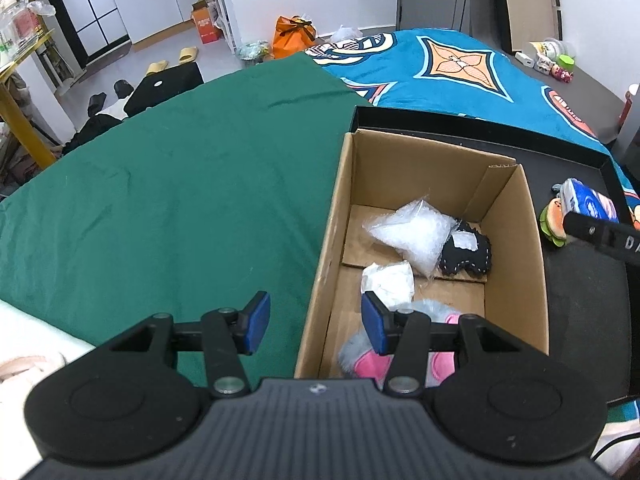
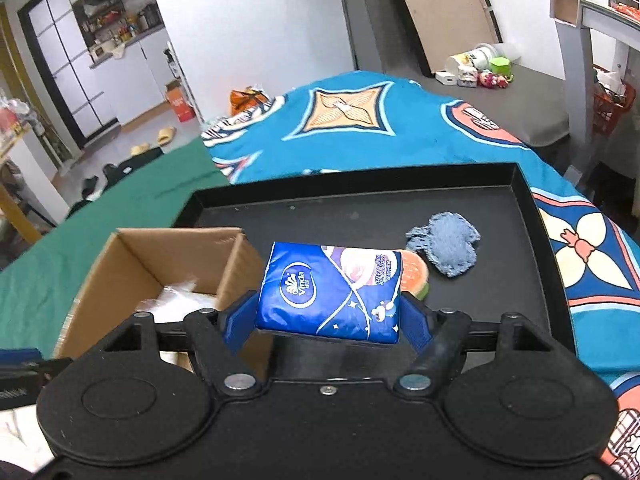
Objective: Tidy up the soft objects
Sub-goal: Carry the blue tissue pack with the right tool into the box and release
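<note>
My right gripper (image 2: 328, 322) is shut on a blue tissue pack (image 2: 332, 292), held above the black tray (image 2: 360, 208) just right of the cardboard box (image 2: 132, 256). A watermelon-slice plush (image 2: 416, 276) and a blue knitted piece (image 2: 448, 248) lie on the tray behind the pack. My left gripper (image 1: 315, 324) is open and holds nothing, hovering over the left wall of the box (image 1: 324, 264). Inside the box lie a clear plastic bag (image 1: 412, 232), a black stitched soft piece (image 1: 466, 256), a white crumpled item (image 1: 388, 282) and a grey-and-pink plush (image 1: 368, 360). The tissue pack (image 1: 588, 202) also shows at the right edge of the left wrist view.
Box and tray rest on a bed covered by a green cloth (image 1: 180, 184) and a blue patterned blanket (image 1: 460, 68). A grey ledge (image 2: 500, 92) beyond carries small containers and toys. Slippers and bags lie on the floor at the far left.
</note>
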The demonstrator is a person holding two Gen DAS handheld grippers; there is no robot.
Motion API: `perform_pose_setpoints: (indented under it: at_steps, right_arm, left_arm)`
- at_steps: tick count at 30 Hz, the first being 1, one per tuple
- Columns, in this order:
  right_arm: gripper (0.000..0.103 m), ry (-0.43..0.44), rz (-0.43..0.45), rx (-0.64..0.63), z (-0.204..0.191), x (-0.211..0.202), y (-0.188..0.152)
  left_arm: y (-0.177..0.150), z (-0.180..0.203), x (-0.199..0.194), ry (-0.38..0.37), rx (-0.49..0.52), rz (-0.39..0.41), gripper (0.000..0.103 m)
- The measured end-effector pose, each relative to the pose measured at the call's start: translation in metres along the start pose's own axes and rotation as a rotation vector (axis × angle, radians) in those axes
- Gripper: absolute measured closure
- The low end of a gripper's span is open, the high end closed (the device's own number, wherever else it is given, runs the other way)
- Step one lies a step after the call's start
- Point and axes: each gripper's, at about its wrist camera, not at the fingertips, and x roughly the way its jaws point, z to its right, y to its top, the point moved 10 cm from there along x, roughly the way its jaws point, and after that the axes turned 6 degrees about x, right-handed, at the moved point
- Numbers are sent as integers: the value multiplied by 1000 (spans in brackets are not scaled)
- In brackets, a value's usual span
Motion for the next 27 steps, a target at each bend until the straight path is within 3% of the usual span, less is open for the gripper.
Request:
perform_pose_setpoints:
  at_steps: [18, 27]
  right_arm:
    - [31, 125, 37, -30, -44, -33, 2]
    - [30, 175, 48, -126, -77, -38, -6]
  left_arm:
    - [-13, -7, -3, -58, -21, 16, 55]
    - [-15, -9, 6, -98, -35, 16, 59]
